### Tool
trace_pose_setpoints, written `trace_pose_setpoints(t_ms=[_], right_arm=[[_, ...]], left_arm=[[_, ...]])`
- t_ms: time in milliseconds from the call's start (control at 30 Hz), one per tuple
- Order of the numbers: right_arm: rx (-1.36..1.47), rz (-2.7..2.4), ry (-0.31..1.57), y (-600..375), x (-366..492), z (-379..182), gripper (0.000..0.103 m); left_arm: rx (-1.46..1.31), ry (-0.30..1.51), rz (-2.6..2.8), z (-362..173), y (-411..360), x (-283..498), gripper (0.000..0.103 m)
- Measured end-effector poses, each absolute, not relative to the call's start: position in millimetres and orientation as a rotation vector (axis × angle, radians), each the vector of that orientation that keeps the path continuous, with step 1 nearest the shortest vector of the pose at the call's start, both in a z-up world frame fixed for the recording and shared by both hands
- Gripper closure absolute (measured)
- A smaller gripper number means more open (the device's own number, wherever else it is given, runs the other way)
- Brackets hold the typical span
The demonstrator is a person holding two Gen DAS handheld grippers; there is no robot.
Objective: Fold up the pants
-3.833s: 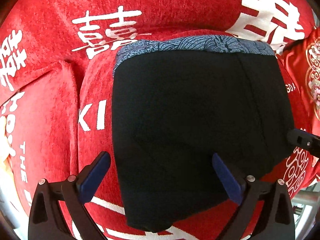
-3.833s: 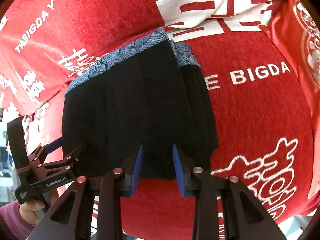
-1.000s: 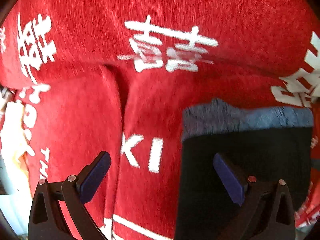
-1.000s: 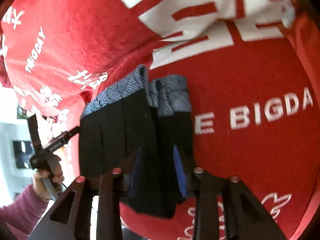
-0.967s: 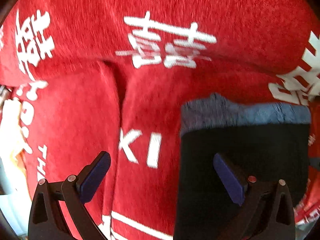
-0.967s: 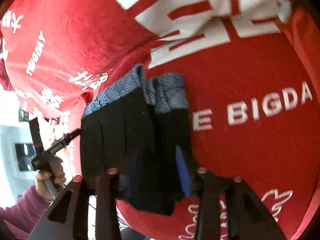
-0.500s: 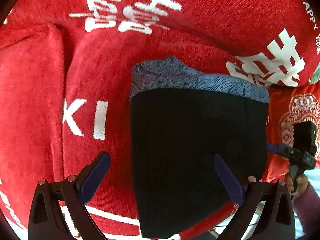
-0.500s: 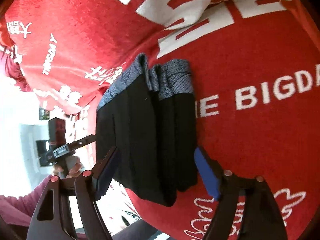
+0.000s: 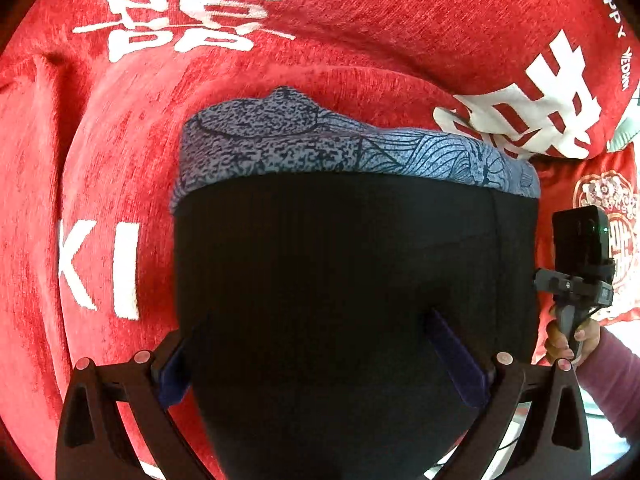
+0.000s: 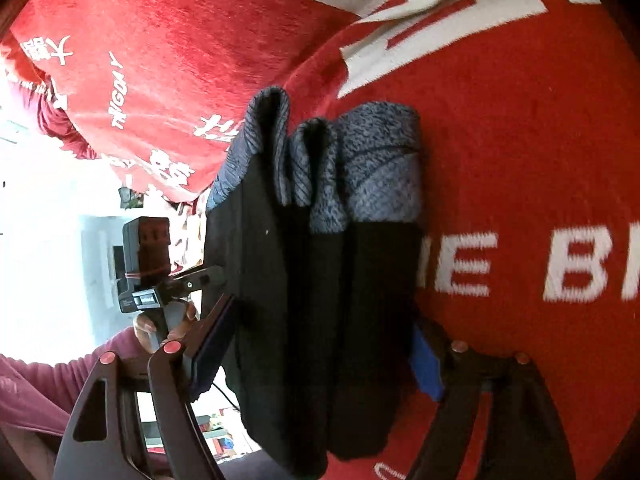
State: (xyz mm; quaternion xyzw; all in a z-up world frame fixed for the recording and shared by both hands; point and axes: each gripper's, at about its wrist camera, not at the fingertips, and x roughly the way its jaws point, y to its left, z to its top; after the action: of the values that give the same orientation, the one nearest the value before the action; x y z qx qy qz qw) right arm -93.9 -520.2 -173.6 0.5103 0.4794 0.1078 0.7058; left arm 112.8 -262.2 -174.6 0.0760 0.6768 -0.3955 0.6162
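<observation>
The right claw has just been opening and now stands spread around the folded pants; the left claw is spread over them too, lower than before, near the red cover edge.

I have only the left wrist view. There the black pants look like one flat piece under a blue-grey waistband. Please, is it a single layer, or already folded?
Observer: Already folded. The right wrist view sees the pants from the side, and the waistband shows three rounded folds side by side.
Operator: Thank you. In my view the pants hide the fingers of the other gripper. Is it clamping the pants?
Observer: No. The jaws of the right gripper have just been opening. They stand wide on either side of the folded pants, which lie between them.
</observation>
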Motion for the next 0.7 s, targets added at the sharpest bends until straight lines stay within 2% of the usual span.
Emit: trace_pose_setpoints(t_ms=[300,367,400,467,533,700], right_arm=[[1.16,0.235,1.097,-522,-94,-176,0.024],[1.143,0.188,1.117,-523,-93,-174,0.039],[1.156,0.173,1.112,-522,-94,-173,0.041],[1.188,0.143,1.089,-522,-99,-169,0.052],[1.198,0.135,1.061,-520,-102,-161,0.06],[1.265,0.127,0.996,-506,-111,-136,0.064]], left_arm=[[0.154,1.485,-0.866,-171,-256,106,0.0],[0.142,1.45,-0.86,-163,-255,101,0.013],[0.149,1.432,-0.858,-158,-255,98,0.016],[0.161,1.408,-0.849,-149,-255,94,0.029],[0.159,1.402,-0.845,-142,-253,93,0.036],[0.157,1.399,-0.88,-118,-242,89,0.04]])
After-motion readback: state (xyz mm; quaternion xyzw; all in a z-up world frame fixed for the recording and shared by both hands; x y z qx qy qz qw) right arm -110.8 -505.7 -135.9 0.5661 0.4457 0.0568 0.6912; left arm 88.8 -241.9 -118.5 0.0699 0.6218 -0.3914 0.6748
